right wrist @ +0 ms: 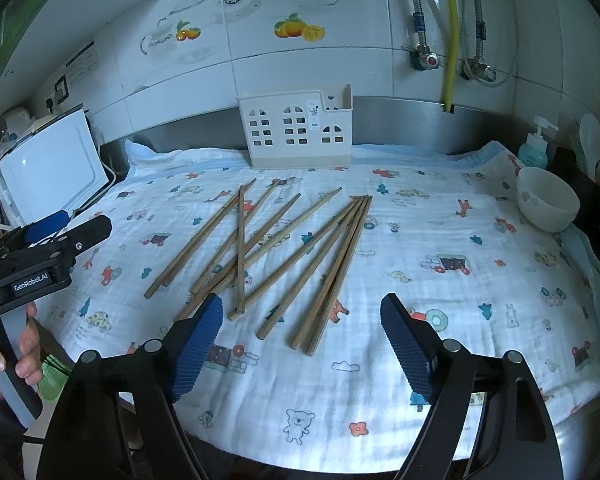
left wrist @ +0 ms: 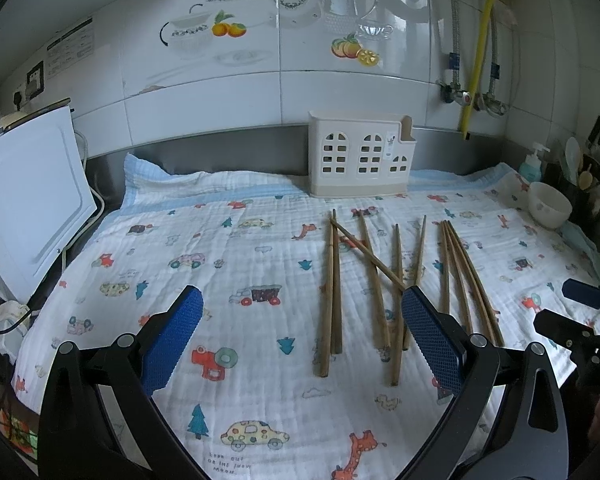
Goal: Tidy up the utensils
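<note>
Right wrist view: the right gripper (right wrist: 302, 332), its blue-padded jaws spread with nothing between them, hangs above the near ends of the brown wooden chopsticks (right wrist: 300, 256) scattered on a white cartoon-printed cloth (right wrist: 420, 300). Only here shows a hand (right wrist: 16, 356) gripping the left gripper's handle. Left wrist view: the left gripper (left wrist: 300, 320), jaws likewise wide and empty. Beyond the chopsticks stands a cream plastic house-shaped utensil holder (left wrist: 360, 158); its inside is hidden. Far right, a white ceramic bowl (right wrist: 548, 200), interior unseen.
</note>
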Demonstrator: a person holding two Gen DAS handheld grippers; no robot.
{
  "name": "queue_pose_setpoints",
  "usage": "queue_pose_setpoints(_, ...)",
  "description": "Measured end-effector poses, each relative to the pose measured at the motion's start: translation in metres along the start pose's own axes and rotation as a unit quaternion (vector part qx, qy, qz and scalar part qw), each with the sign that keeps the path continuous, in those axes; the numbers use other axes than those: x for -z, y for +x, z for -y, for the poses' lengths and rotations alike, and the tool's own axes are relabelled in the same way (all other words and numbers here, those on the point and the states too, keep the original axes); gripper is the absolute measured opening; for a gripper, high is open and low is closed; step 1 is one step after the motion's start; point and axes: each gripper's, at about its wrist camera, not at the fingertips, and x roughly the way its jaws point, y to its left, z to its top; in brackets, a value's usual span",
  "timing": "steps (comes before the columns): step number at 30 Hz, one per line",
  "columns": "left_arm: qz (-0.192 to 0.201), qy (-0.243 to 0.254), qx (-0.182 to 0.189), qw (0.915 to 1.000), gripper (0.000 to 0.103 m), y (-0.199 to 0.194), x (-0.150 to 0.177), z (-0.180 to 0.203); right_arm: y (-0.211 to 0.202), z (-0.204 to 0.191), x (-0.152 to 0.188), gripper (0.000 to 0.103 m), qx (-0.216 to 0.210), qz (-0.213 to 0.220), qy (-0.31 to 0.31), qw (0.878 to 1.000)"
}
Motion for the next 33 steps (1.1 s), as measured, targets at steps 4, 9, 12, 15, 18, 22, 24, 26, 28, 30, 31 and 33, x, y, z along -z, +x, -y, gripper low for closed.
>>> queue_pose_setpoints(4,-0.002,0.004,-0.006,1.0,0.098,0.01,-0.002,0.004,0.004,-0.002,-0.002,0.073,-0.003,-0.001,-0.006,1.0)
queue_pose_setpoints(9,-0.006,0.0,-0.015,0.9999,0.098,0.019,-0.004,-0.004,0.014,-0.009,-0.005,0.066,-0.018,-0.008,-0.017,1.0)
queue_pose_setpoints(12,-0.007,0.001,-0.014,0.9999,0.098,0.023,-0.004,-0.008,0.023,-0.015,-0.006,0.061,-0.027,-0.017,-0.027,0.999)
queue_pose_setpoints(15,-0.011,0.0,-0.014,0.9999,0.098,0.028,-0.003,-0.013,0.034,-0.022,-0.008,0.054,-0.037,-0.026,-0.035,0.998)
queue_pose_setpoints(18,-0.016,-0.008,-0.006,0.9998,0.094,0.034,-0.003,-0.018,0.045,-0.029,-0.008,0.049,-0.043,-0.035,-0.042,0.998)
queue_pose_setpoints(22,-0.03,-0.013,0.009,0.9994,0.085,0.044,-0.001,-0.026,0.06,-0.035,-0.008,0.041,-0.051,-0.048,-0.045,0.997)
queue_pose_setpoints(24,-0.04,-0.015,0.013,0.999,0.076,0.05,0.0,-0.028,0.068,-0.038,-0.008,0.037,-0.053,-0.055,-0.047,0.996)
queue_pose_setpoints(26,-0.046,-0.012,0.018,0.9987,0.068,0.055,0.002,-0.029,0.076,-0.041,-0.008,0.034,-0.055,-0.061,-0.05,0.995)
queue_pose_setpoints(28,-0.056,-0.004,0.022,0.9982,0.061,0.061,0.005,-0.028,0.082,-0.043,-0.008,0.032,-0.055,-0.066,-0.052,0.995)
queue_pose_setpoints(30,-0.066,0.002,0.031,0.9974,0.054,0.067,0.007,-0.025,0.088,-0.045,-0.007,0.026,-0.054,-0.07,-0.057,0.994)
queue_pose_setpoints(31,-0.07,0.006,0.035,0.9969,0.052,0.07,0.008,-0.023,0.091,-0.047,-0.007,0.025,-0.053,-0.073,-0.061,0.994)
queue_pose_setpoints(33,-0.08,0.009,0.046,0.9956,0.047,0.077,0.011,-0.02,0.096,-0.047,-0.006,0.02,-0.053,-0.077,-0.063,0.994)
